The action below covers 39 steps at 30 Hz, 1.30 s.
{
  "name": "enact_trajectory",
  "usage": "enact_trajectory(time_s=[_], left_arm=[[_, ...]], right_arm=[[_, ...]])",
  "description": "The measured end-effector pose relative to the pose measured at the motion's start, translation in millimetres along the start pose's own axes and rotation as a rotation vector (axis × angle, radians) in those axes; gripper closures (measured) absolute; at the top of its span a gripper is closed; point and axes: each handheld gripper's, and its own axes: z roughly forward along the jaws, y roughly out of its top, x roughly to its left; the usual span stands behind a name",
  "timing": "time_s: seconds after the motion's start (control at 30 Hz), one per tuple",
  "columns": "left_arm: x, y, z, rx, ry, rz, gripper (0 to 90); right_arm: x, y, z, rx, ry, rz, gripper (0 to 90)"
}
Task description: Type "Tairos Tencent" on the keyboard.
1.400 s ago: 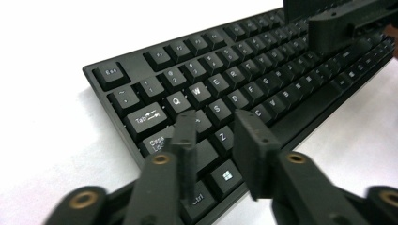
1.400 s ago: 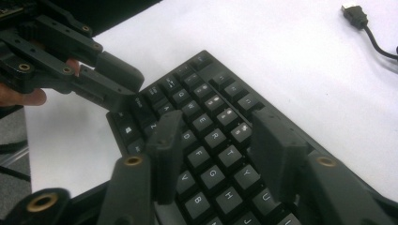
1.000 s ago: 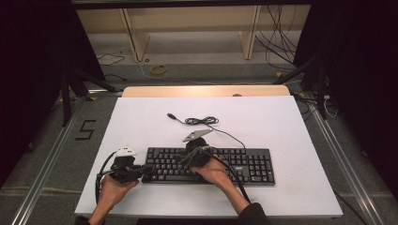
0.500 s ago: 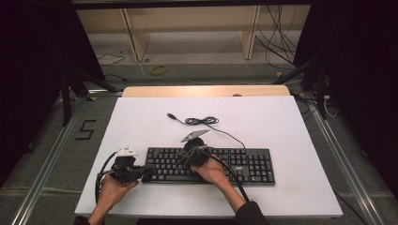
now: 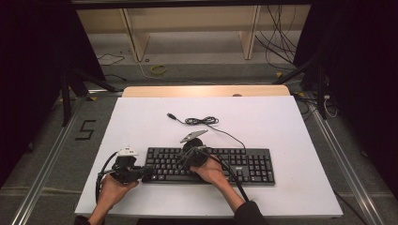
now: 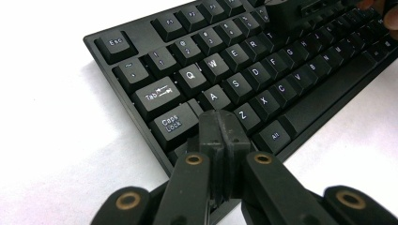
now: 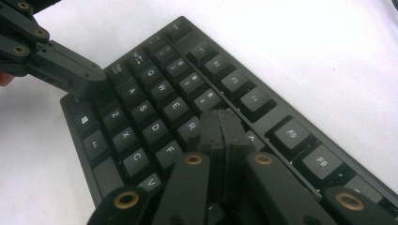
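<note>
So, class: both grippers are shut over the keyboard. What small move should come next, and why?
Probably a short press straight down with the left gripper. Its shut jaws sit over the keyboard just by Caps Lock and Z, as if aimed at a key there. The right gripper, also shut, rests near R and could wait.

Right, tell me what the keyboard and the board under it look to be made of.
Keyboard: probably matte black plastic, with moulded keycaps, printed white legends and a soft sheen. Board: smooth matte white sheet, with no grain showing; possibly foam board or laminate, but I cannot tell which.
</note>
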Motion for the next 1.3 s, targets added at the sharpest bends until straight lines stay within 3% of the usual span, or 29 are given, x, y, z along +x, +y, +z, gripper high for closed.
enact_trajectory(time_s=[0.67, 0.87, 1.1, 1.3], left_arm=[[-0.7, -0.5, 3.3, 0.015, 0.005, -0.002, 89.2], [-0.9, -0.4, 2.8, 0.011, 0.007, 0.001, 89.1], [-0.9, 0.9, -1.3, -0.031, -0.010, -0.004, 85.5], [-3.4, 2.2, -3.2, -0.053, -0.029, 0.016, 81.0]], right_arm=[[1.1, -2.4, 6.2, 0.021, -0.007, -0.016, 90.0], [0.9, -2.4, 5.8, 0.019, -0.006, 0.003, 90.0], [1.0, -2.0, -1.1, -0.010, 0.009, 0.015, 87.6], [2.0, -3.4, -6.9, -0.033, 0.017, 0.017, 83.7]])
